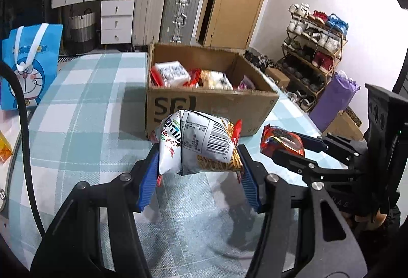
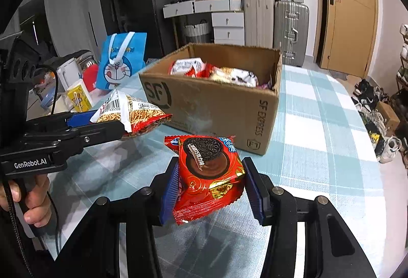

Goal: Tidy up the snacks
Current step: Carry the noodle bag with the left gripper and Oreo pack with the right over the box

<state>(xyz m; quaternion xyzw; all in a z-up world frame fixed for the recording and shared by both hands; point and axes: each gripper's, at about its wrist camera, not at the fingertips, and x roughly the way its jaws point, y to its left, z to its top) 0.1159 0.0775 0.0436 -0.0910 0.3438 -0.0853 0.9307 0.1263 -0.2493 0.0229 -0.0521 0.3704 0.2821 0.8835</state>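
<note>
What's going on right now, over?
Left gripper clamps noodle snack bag. Right gripper clamps red cookie pack. Cardboard box ahead, path clear.

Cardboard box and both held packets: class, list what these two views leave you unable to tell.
- Cardboard box: lower contents, hidden in both views by its front wall and the top snacks.
- Noodle snack bag: front design faces away, left wrist view.
- Cookie packet: back unseen; the left wrist view shows only one end.
</note>
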